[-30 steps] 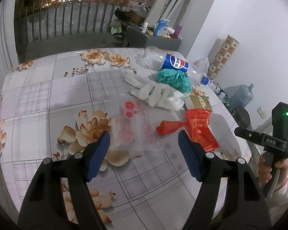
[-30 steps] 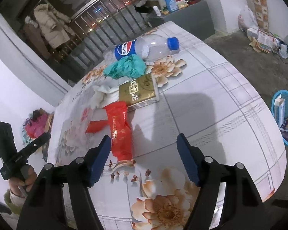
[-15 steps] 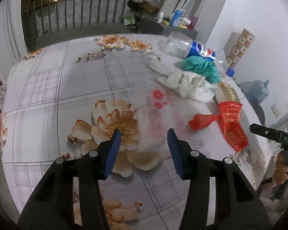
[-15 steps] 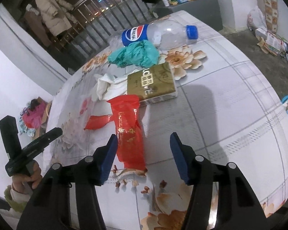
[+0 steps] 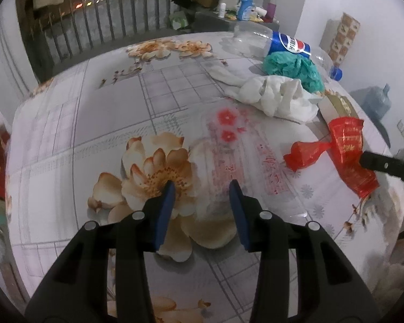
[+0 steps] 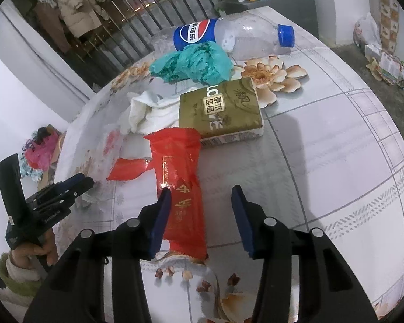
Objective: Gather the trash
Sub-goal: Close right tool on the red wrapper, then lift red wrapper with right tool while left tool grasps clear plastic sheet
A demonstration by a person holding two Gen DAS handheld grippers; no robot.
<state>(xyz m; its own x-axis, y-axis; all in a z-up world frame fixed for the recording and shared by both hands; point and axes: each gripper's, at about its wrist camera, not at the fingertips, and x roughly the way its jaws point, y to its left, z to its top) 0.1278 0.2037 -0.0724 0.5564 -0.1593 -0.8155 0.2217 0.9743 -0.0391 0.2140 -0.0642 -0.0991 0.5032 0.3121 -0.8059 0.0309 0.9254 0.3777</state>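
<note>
Both tools are showing parted blue pads with nothing between them. Left tool is hanging low over the counter, its released fingers straddling the near end of a clear plastic bag printed with faint red flowers; whether the pads are touching the film cannot be told. That bag is lying flat on the floral cloth, partly covering a big orange blossom.

Right tool is sitting released over the red wrapper, with its left pad just over the wrapper's edge and the other pad over bare cloth. A twisted red scrap is trailing off the wrapper toward the left tool, whose fingers seen from the right wrist camera are resting at the counter's edge beside crumpled clear film.

Beyond the wrapper, a gold tissue pack is lying flat, touching the wrapper's far end. A white cloth is bunching up just beside the pack, a crumpled teal bag is sitting behind both, and a Pepsi bottle with a blue cap is lying on its side against the teal bag.
</note>
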